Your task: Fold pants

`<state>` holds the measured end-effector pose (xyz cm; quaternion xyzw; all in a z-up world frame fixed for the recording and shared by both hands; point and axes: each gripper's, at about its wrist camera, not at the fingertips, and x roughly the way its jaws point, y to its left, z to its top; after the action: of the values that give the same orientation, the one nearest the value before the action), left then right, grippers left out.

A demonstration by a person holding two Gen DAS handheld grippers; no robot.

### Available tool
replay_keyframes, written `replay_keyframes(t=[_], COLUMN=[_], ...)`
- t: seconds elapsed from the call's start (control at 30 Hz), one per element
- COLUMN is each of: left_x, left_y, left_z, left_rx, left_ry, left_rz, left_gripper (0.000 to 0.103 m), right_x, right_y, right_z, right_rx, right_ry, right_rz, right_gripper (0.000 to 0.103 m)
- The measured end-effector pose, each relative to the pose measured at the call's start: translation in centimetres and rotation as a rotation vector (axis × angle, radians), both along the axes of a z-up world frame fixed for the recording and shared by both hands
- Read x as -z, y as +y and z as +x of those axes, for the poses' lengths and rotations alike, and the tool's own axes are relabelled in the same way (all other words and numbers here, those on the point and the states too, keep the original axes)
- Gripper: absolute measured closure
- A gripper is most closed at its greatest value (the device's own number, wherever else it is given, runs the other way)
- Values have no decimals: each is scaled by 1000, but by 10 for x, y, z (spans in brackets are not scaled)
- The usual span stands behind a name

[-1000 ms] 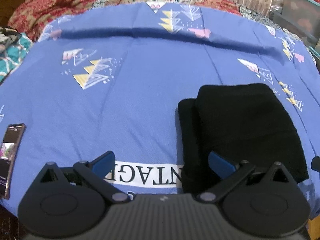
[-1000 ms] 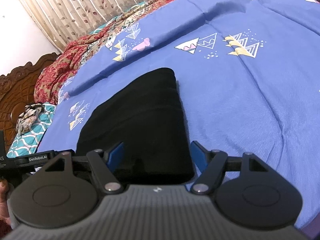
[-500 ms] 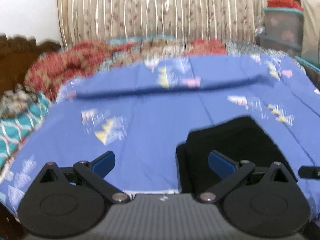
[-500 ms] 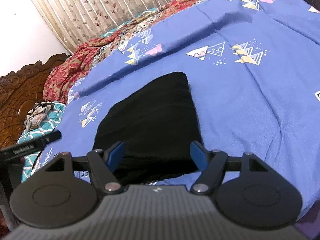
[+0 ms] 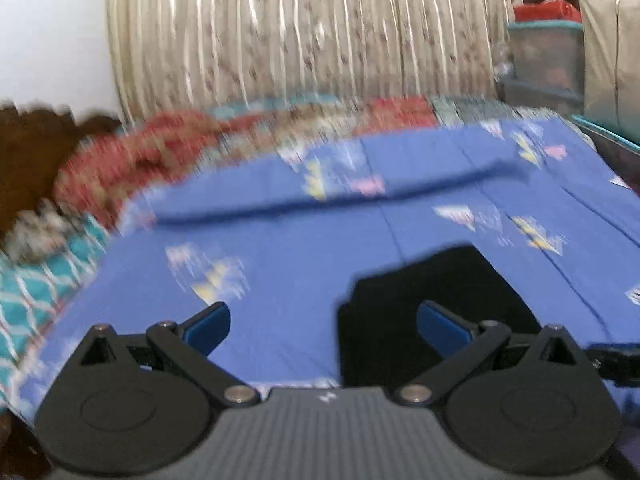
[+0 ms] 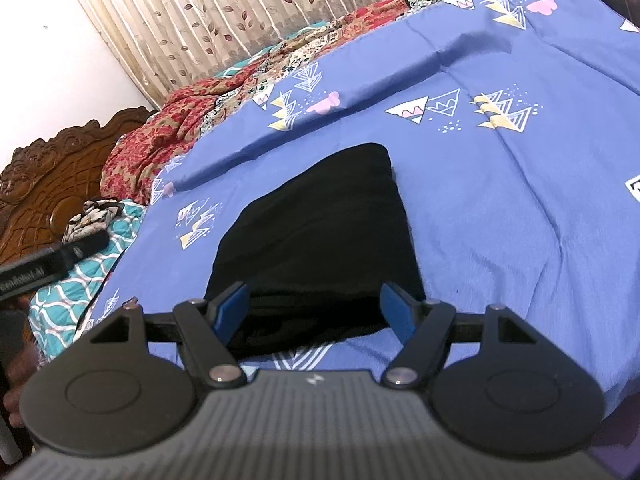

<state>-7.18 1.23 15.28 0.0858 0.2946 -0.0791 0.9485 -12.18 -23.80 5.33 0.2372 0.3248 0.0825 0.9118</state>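
The black pants (image 6: 316, 236) lie folded into a compact rectangle on the blue patterned bedsheet (image 6: 500, 208). In the left wrist view the pants (image 5: 436, 284) sit right of centre, blurred. My left gripper (image 5: 322, 322) is open and empty, raised above the near edge of the bed, left of the pants. My right gripper (image 6: 314, 306) is open and empty, held just short of the pants' near edge, not touching them. The left gripper's body (image 6: 44, 266) shows at the left edge of the right wrist view.
A red patterned quilt (image 6: 172, 136) and a teal pillow (image 6: 80, 276) lie at the head of the bed by a carved wooden headboard (image 6: 44, 184). Curtains (image 5: 300, 40) hang behind. Storage boxes (image 5: 548, 52) stand at the far right.
Both grippers have pulled back and tilted up away from the folded pants. The left view now shows curtains and wall. The phone at the left has left the view.
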Motion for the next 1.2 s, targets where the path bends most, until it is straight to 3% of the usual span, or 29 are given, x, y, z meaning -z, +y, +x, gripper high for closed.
replay_keyframes(t=[0.13,0.33,0.47,0.57,0.7,0.8,0.9,1.03,1.13,1.17,1.2], left_x=[19,51,59,64,92,108,120,142,162,161,160], left_y=[7,10,15,30,58,63,64,60,51,49,45], left_z=[8,14,18,33,76,97,117,141,153,153,153], left_rx=[-13,-66,-81,-83,-53,-23,17,76,101,117,153], left_ry=[135,239,264,304,472,502,544,634,680,659,657], left_rz=[-36,2,13,-63,-226,-276,-355,-505,-533,-538,-551], left_gripper=[0,0,0,0,0,0,0,0,0,1,7], right_x=[1,4,5,5,14,26,42,66,79,79,77], right_y=[-1,0,1,-5,-23,-30,-35,-37,-39,-37,-34], right_z=[0,0,3,13,42,67,88,110,115,116,119], right_rx=[4,-2,-4,-5,10,-2,-30,-75,-83,-96,-142], right_ry=[4,10,8,-11,-12,-3,28,94,97,96,110], right_rz=[5,6,-12,-42,-68,-66,-29,73,156,169,209], right_gripper=[28,28,28,28,28,28,27,16,13,18,31])
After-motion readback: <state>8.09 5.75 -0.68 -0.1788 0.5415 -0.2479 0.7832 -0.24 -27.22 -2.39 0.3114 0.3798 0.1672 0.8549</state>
